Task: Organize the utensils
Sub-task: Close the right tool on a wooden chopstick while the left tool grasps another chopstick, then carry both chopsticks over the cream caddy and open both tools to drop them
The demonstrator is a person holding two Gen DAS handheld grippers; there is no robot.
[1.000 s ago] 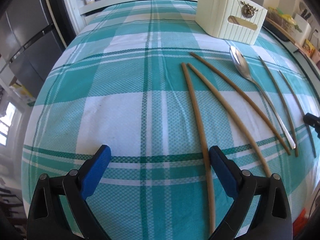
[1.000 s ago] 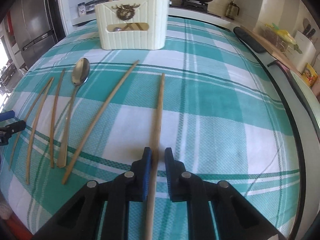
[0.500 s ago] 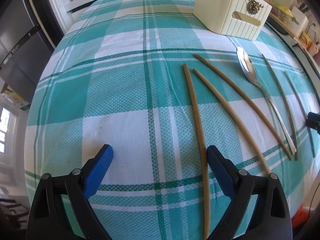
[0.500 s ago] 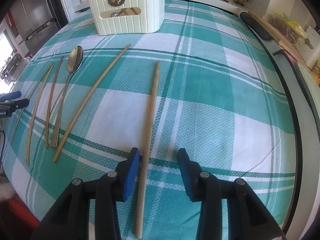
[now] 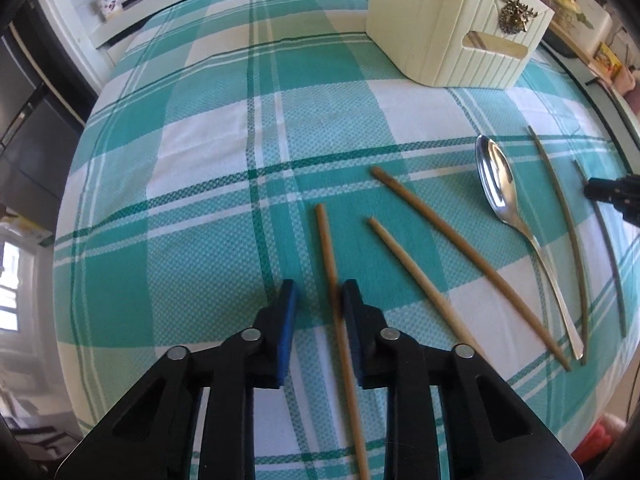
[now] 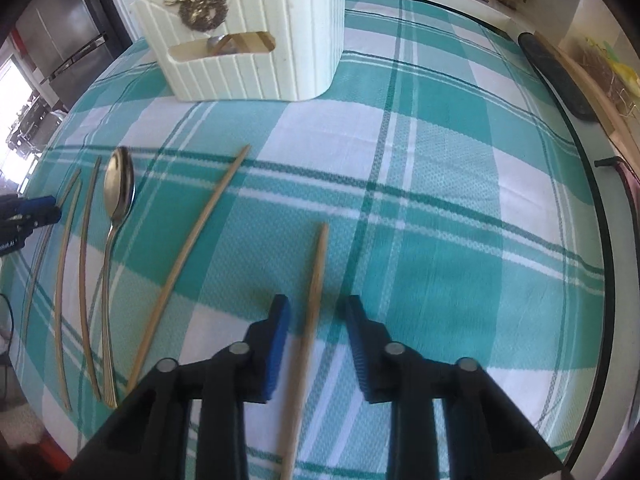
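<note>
Left gripper (image 5: 318, 306): jaws narrowed around leftmost tan wooden chopstick (image 5: 326, 246) on teal plaid cloth (image 5: 200, 200), right pad touching. Right gripper (image 6: 314, 334): jaws spread, straddling rightmost wooden chopstick (image 6: 318, 264). Cream ribbed holder (image 6: 256, 52) beyond.

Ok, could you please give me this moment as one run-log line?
left gripper: open, straddling leftmost chopstick | right gripper: open, straddling rightmost chopstick | spoon: on tablecloth, untouched
</note>
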